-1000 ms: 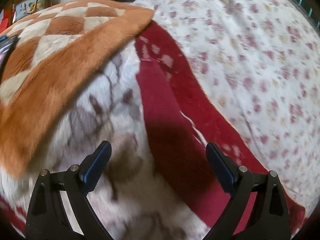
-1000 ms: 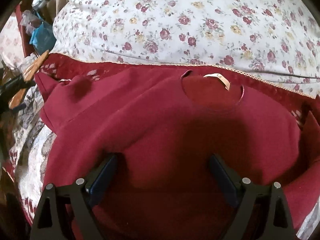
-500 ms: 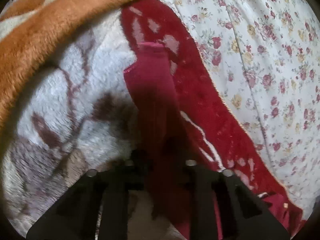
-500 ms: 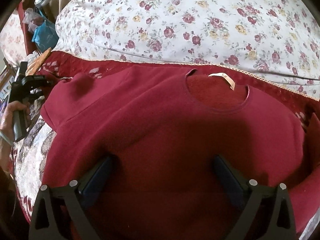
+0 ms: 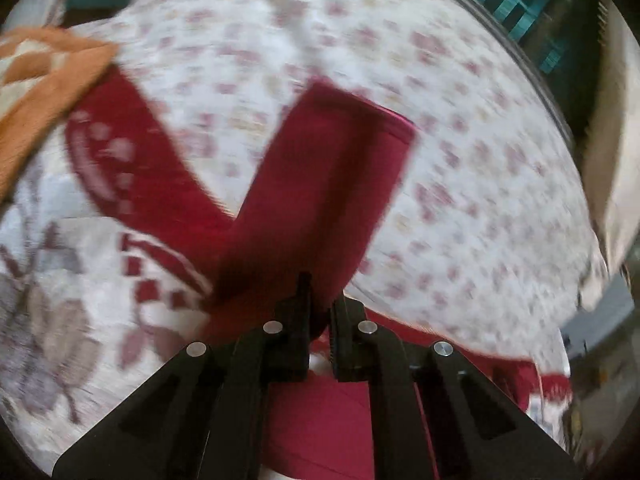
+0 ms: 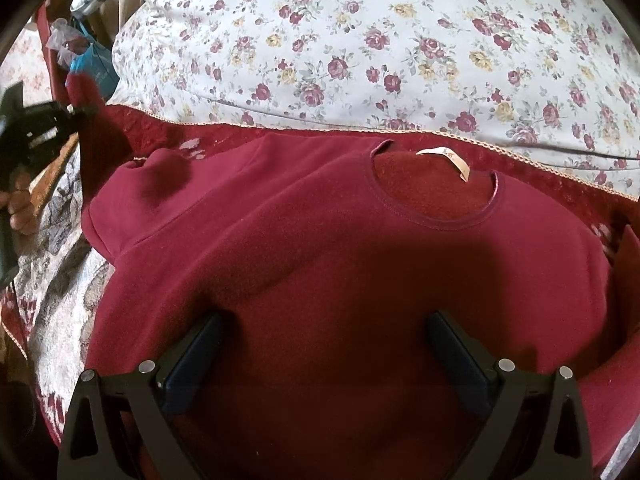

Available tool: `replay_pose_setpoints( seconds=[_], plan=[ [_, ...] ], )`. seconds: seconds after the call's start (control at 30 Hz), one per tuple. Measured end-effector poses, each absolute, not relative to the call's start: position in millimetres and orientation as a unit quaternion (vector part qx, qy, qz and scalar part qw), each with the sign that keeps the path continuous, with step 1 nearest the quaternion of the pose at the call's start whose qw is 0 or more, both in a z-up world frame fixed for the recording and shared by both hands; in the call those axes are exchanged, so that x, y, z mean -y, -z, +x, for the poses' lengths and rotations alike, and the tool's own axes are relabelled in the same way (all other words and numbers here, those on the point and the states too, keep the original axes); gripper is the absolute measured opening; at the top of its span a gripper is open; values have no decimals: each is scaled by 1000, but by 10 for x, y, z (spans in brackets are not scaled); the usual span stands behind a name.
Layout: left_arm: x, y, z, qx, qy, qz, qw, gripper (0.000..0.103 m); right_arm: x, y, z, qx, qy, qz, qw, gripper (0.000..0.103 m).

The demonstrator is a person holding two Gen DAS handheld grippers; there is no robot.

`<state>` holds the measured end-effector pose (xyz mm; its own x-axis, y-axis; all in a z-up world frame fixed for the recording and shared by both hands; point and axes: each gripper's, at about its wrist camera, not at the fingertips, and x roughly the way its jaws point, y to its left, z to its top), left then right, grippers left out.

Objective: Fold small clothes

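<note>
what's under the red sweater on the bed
The red sweater lies on a red-bordered blanket, whose grey-patterned part shows at left. Whatever lies directly beneath its body is covered.

Setting: home bedroom, work done on a bed. Evidence: floral sheet, white with red and yellow roses, covers a soft rounded surface across both views. Beneath it, a plush red and white patterned blanket with a gold cord edge. An orange and cream checked fleece throw lies at the bed's far left corner. Household clutter, including a blue plastic bag, sits beside the bed. A teal window grille shows behind it.
</note>
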<state>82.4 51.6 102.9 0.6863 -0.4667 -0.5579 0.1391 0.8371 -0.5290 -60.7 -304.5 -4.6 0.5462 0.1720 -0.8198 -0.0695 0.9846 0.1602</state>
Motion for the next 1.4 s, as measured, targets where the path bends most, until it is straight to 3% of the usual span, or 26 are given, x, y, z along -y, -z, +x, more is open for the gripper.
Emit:
replay_pose_setpoints(
  seconds=[0.27,0.47,0.7,0.9,1.07,1.1,1.17,1.23,1.4],
  plan=[
    [415,-1005,486,-391,281,-178,858,6,3047,52,-602,-470,-69,54,878,102],
    [960,-655,380,-443,302,-129,834,6,3065,43,-610,-468,-72,62,878,102],
    [1249,-287,276,-489,279,-67,824,6,3205,-167,-841,-466,-74,102,875,101],
    [1277,-320,226,-495,263,-36,827,7,3537,-405,-851,-448,-57,144,881,101],
    [1139,-524,93,-498,248,-36,830,7,3689,-482,-694,-447,-71,202,869,88],
    [1082,-583,48,-495,244,-39,833,9,3690,-503,-660,-444,-78,214,867,88],
    [949,-675,-36,-487,245,-51,837,26,3660,-537,-605,-440,-87,229,864,88],
    [833,-724,-125,-479,255,-77,837,53,3630,-550,-595,-437,-91,236,863,88],
    [676,-794,-262,-478,247,-97,837,56,3616,-505,-609,-441,-92,250,857,88]
  ],
)
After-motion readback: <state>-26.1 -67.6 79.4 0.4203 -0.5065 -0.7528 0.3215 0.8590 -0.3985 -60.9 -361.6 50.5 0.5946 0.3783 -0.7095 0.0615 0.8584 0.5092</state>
